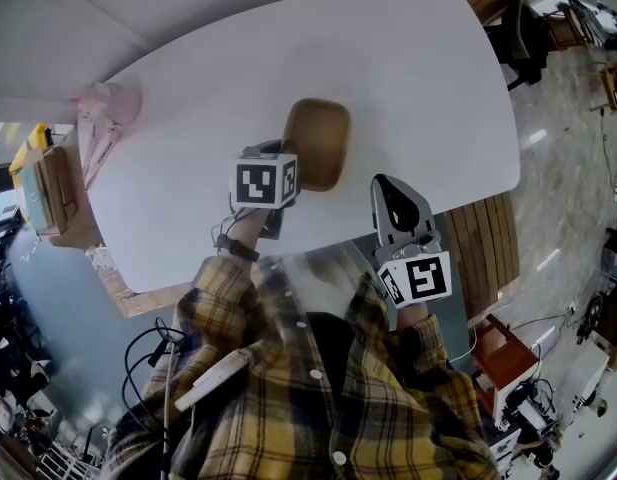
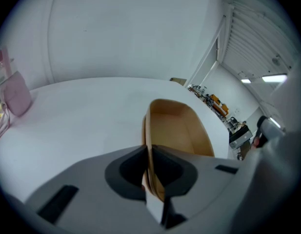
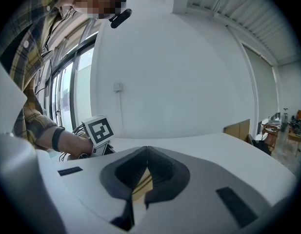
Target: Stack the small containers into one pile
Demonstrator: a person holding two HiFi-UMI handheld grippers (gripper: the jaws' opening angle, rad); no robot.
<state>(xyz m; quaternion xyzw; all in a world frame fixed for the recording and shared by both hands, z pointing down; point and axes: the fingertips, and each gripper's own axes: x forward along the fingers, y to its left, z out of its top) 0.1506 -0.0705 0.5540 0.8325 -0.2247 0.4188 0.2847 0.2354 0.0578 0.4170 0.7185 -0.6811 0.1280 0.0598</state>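
Brown container (image 1: 323, 138) on white table (image 1: 418, 68). Left gripper (image 2: 149, 149) is at the container's near rim, jaws clamped on the thin wall, one pad inside and one outside. Right gripper (image 3: 147, 149) is to the container's right, nearer the person, clear of it, jaws pressed together with nothing between. Pink object (image 1: 108, 118) lies well left of the container.

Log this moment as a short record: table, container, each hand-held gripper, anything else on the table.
table: white table, rounded corners
container: tan wooden container, open side up, over the table's middle
left hand-held gripper: shut on the container's near wall, one jaw inside, one outside
right hand-held gripper: shut, empty, apart from the container, near the table's near edge
other: pink item at the table's left end
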